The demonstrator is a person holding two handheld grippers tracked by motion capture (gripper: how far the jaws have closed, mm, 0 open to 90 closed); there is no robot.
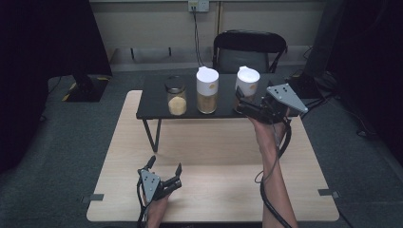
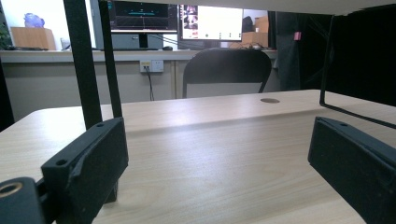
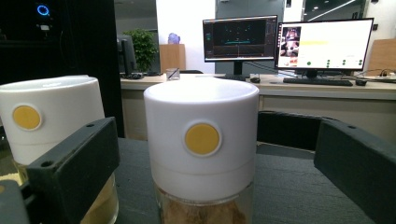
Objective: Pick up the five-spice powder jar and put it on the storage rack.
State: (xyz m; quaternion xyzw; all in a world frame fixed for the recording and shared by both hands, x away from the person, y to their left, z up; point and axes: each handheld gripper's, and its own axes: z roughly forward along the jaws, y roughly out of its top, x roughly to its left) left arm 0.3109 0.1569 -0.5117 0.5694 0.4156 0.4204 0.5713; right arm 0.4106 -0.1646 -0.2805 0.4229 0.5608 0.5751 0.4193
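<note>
On the black shelf (image 1: 152,107) — 3 jars, 2 white-lidded, right gripper (image 1: 242,105) agape around 1 (image 1: 247,84); left gripper (image 1: 165,168) agape.

Black grippers (image 1: 244,105), grey triangular screwed plates, trailing black cables, bare forearms

High view looks down; right gripper view faces the right jar (image 3: 201,154) closely.

Thing: right-hand jar (image 1: 247,90) — a glass jar with a tall white lid (image 3: 201,135).
Lid: on the jar, with a round yellow dot on its side.
Contents: brown grainy fill in the clear lower part.
Pose: upright.
Place: on the black raised shelf (image 1: 152,102), near its right end and front edge — last in a row of three jars.
</note>
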